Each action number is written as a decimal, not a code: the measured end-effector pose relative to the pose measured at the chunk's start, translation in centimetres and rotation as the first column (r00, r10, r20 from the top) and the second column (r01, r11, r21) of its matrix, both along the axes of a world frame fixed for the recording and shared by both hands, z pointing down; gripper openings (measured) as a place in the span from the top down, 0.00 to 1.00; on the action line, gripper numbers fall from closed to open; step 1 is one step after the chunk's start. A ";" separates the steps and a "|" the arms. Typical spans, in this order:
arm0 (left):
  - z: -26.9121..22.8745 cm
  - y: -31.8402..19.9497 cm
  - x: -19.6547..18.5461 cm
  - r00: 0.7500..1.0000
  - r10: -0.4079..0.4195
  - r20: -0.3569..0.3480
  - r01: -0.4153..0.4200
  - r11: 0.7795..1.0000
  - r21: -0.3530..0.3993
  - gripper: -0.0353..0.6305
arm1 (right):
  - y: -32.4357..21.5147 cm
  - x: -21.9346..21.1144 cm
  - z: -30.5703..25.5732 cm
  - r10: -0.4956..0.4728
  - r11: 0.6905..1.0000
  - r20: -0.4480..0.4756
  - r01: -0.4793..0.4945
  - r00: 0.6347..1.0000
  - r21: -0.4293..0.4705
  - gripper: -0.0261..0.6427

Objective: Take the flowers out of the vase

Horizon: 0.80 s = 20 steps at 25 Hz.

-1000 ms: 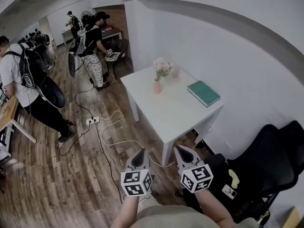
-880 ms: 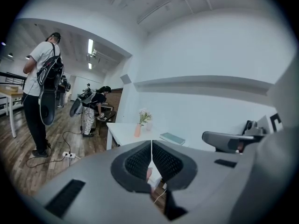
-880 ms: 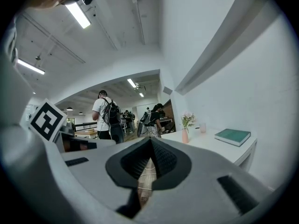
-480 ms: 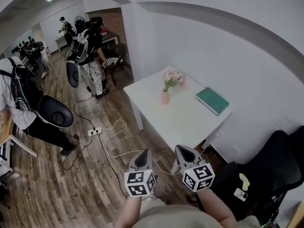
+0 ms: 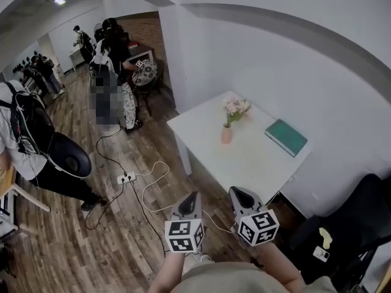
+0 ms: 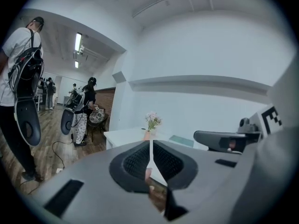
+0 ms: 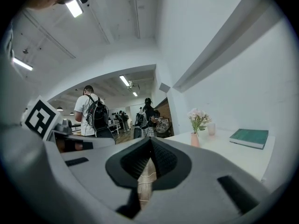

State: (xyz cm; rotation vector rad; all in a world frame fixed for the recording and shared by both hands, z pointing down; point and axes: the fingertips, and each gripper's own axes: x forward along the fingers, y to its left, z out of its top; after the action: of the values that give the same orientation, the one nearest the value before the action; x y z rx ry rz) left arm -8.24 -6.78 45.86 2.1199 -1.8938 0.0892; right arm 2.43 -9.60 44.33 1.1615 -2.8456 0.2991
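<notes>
Well, flowers (image 5: 235, 107) upright in vase (image 5: 226, 135), stems prob. vertical, L gripper (image 5: 193, 195), R gripper (image 5: 234, 191) fingers closed, empty.

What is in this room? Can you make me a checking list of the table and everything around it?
Surface: white table.
Job's things: flowers in pink vase, upright.
Clutter: green book; small cup behind the vase.
Grippers: left gripper and right gripper shut, empty, short of the table.
Cables: white cable and power strip on the floor.
Surroundings: people, black chair.
</notes>
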 end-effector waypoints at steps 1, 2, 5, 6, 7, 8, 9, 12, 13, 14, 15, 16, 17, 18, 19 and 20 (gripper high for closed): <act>0.1 -0.5 -0.6 1.000 0.005 0.002 -0.005 1.000 0.000 0.93 | -0.4 -0.5 0.1 0.005 1.000 0.000 -0.005 1.000 0.001 0.96; 0.2 -0.9 -1.1 1.000 0.009 0.004 -0.009 1.000 -0.001 0.93 | -0.8 -1.0 0.1 0.009 1.000 -0.002 -0.009 1.000 0.003 0.96; 0.5 -2.1 -2.5 1.000 0.014 0.007 -0.014 1.000 0.000 0.93 | -2.0 -2.2 0.4 0.016 1.000 -0.010 -0.016 1.000 0.006 0.94; 0.5 -2.5 -2.9 1.000 0.013 0.007 -0.013 1.000 0.002 0.93 | -2.4 -2.5 0.5 0.017 1.000 -0.014 -0.017 1.000 0.007 0.94; 0.6 -2.9 -3.4 1.000 0.011 0.007 -0.011 1.000 0.004 0.93 | -2.8 -2.9 0.6 0.018 1.000 -0.019 -0.018 1.000 0.009 0.93; 0.7 -3.3 -3.9 1.000 0.010 0.005 -0.010 1.000 0.005 0.93 | -3.3 -3.3 0.7 0.017 1.000 -0.026 -0.017 1.000 0.011 0.92; 0.8 -3.7 -4.3 1.000 0.010 0.004 -0.010 1.000 0.005 0.92 | -3.7 -3.6 0.8 0.016 1.000 -0.034 -0.015 0.999 0.015 0.92; 1.3 -4.8 -5.2 1.000 0.024 0.007 -0.024 1.000 -0.001 0.87 | -4.8 -4.6 0.9 0.016 1.000 -0.048 -0.015 0.999 0.023 0.89; 1.4 -5.1 -5.4 0.999 0.032 0.009 -0.032 0.999 -0.004 0.86 | -5.2 -4.8 0.9 0.019 1.000 -0.049 -0.017 0.999 0.024 0.89; 1.5 -5.3 -5.5 0.999 0.040 0.010 -0.040 0.999 -0.006 0.84 | -5.5 -5.0 0.9 0.023 0.999 -0.051 -0.022 0.998 0.025 0.88; 1.7 -5.5 -5.7 0.999 0.045 0.011 -0.044 0.999 -0.008 0.83 | -5.8 -5.1 0.9 0.027 0.999 -0.051 -0.026 0.998 0.024 0.87; 1.8 -5.8 -6.0 0.999 0.046 0.010 -0.046 0.999 -0.008 0.81 | -6.1 -5.3 1.0 0.032 0.999 -0.050 -0.030 0.998 0.023 0.86; 1.8 -6.1 -6.2 0.999 0.047 0.008 -0.047 0.999 -0.008 0.80 | -6.4 -5.4 1.0 0.036 0.999 -0.048 -0.035 0.998 0.020 0.85; 1.8 -6.4 -6.5 0.999 0.047 0.007 -0.047 0.999 -0.007 0.80 | -6.8 -5.5 1.0 0.040 0.999 -0.047 -0.039 0.998 0.017 0.85; 1.8 -6.8 -6.7 0.999 0.049 0.006 -0.049 0.999 -0.006 0.79 | -7.3 -5.6 1.0 0.044 0.999 -0.047 -0.044 0.998 0.015 0.84; 1.8 -7.3 -6.9 0.999 0.051 0.007 -0.051 0.999 -0.004 0.78 | -7.8 -5.7 1.1 0.049 0.999 -0.047 -0.049 0.998 0.014 0.83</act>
State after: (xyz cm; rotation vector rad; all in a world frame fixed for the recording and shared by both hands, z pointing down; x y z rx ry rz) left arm -15.11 -14.08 47.64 2.1679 -1.8420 0.1112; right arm -3.24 -17.39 45.38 1.2254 -2.7858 0.2520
